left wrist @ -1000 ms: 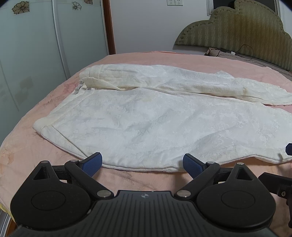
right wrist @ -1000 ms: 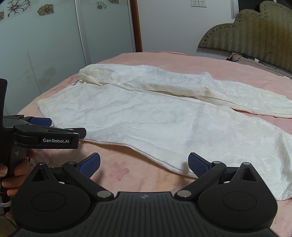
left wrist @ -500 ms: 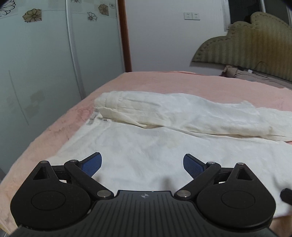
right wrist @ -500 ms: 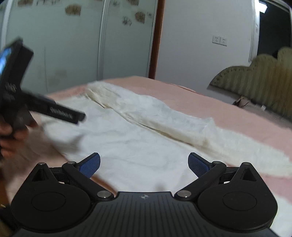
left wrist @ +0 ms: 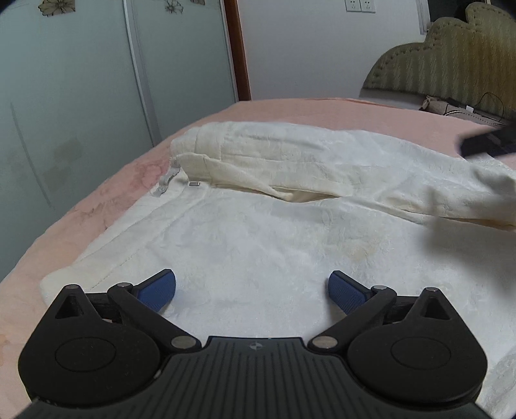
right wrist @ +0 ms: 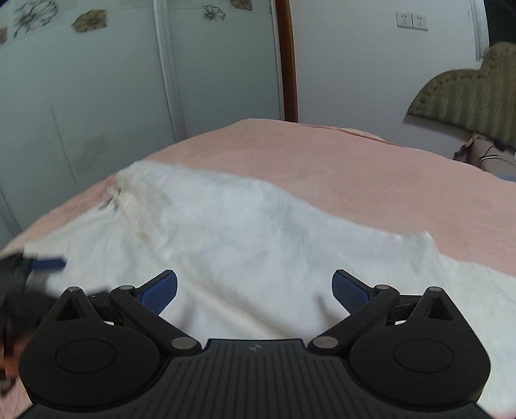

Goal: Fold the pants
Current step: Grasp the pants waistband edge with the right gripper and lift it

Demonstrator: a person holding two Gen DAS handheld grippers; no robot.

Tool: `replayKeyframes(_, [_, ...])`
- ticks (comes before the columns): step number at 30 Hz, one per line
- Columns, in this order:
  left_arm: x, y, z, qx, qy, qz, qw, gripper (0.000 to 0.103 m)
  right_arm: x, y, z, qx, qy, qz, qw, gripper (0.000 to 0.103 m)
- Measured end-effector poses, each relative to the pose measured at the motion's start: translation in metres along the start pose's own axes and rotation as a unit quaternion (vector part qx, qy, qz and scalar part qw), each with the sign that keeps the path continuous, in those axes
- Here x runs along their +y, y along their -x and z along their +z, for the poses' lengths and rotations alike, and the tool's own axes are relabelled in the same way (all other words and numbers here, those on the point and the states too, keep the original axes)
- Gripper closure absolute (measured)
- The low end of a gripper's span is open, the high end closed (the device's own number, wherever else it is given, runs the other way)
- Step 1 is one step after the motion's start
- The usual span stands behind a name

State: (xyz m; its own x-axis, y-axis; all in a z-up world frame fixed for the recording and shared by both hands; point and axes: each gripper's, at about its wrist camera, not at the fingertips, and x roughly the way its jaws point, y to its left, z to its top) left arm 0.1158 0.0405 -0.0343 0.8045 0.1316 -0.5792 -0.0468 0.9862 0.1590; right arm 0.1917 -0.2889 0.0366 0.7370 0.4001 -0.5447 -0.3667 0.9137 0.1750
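The white pants [left wrist: 258, 232] lie spread on the bed [left wrist: 290, 109], which is covered in a soft pink blanket with a faint floral print near its left edge. The fabric is thick and fleecy, with a faint embossed pattern. The inside shows cream-yellow where the far leg [left wrist: 322, 161] is folded into a long bulky roll. The near leg lies flat and wide, its waistband [left wrist: 129, 232] marked by a stitched seam running towards the near left corner. A small grey label [left wrist: 194, 184] and a pale fabric loop [left wrist: 164, 182] sit at the waist end; no writing can be read on them.

The left tool [left wrist: 252, 287] hangs low over the flat leg with its ribbed blue pads [left wrist: 158, 290] spread wide and nothing between them. The right tool [right wrist: 254, 288] is likewise released, blue pads [right wrist: 350, 293] well apart, over the pants [right wrist: 242, 241], which look blurred in this view. Both tool bodies are matt black plastic with ribbed tops and round pivot housings.

In the right wrist view the left tool appears blurred at the left edge; in the left wrist view a dark blurred shape at the right edge is likely the right tool.

Behind stand frosted sliding wardrobe doors [left wrist: 80, 96] with flower decals, a brown wooden door frame [left wrist: 238, 48], white wall sockets [right wrist: 411, 20] and a scalloped, olive, ribbed upholstered headboard [left wrist: 451, 61].
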Motion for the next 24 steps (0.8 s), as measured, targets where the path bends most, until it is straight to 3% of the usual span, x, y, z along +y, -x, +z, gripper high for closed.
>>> replayKeyframes(5, [-0.006, -0.002, 0.0, -0.001, -0.014, -0.002, 0.9999, 0.0, -0.021, -0.069, 0.048, 0.007, -0.026, 0.005, 1.0, 0.0])
replayKeyframes(9, [0.0, -0.005, 0.0, 0.004, 0.005, -0.019, 0.9998, 0.0, -0.027, -0.12, 0.072, 0.022, -0.004, -0.009, 1.0, 0.001])
replayKeyframes(13, [0.0, -0.006, 0.0, 0.003, 0.006, -0.02, 0.9998, 0.0, -0.026, -0.165, 0.08, 0.066, 0.041, -0.018, 0.997, 0.003])
replayKeyframes(16, [0.001, -0.007, 0.0, 0.002, 0.009, -0.022, 0.9997, 0.0, -0.028, -0.188, 0.076, 0.105, 0.041, 0.013, 0.994, 0.001])
replayKeyframes(19, [0.001, -0.007, 0.0, 0.002, 0.01, -0.023, 0.9997, 0.0, -0.027, -0.186, 0.072, 0.094, 0.069, 0.025, 0.993, 0.006])
replayKeyframes(20, [0.001, -0.007, 0.0, 0.002, 0.01, -0.023, 0.9997, 0.0, -0.025, -0.183, 0.073, 0.088, 0.074, 0.037, 0.993, 0.022])
replayKeyframes(21, [0.001, -0.007, 0.0, 0.002, 0.01, -0.023, 0.9997, 0.0, -0.023, -0.178, 0.073, 0.08, 0.077, 0.048, 0.993, 0.052])
replayKeyframes(22, [0.001, -0.007, 0.0, 0.002, 0.01, -0.023, 0.9997, 0.0, -0.021, -0.174, 0.074, 0.078, 0.075, 0.053, 0.993, 0.07])
replayKeyframes(24, [0.001, -0.008, 0.001, 0.002, 0.011, -0.023, 0.9997, 0.0, -0.012, -0.169, 0.072, 0.073, 0.097, 0.055, 0.991, 0.082])
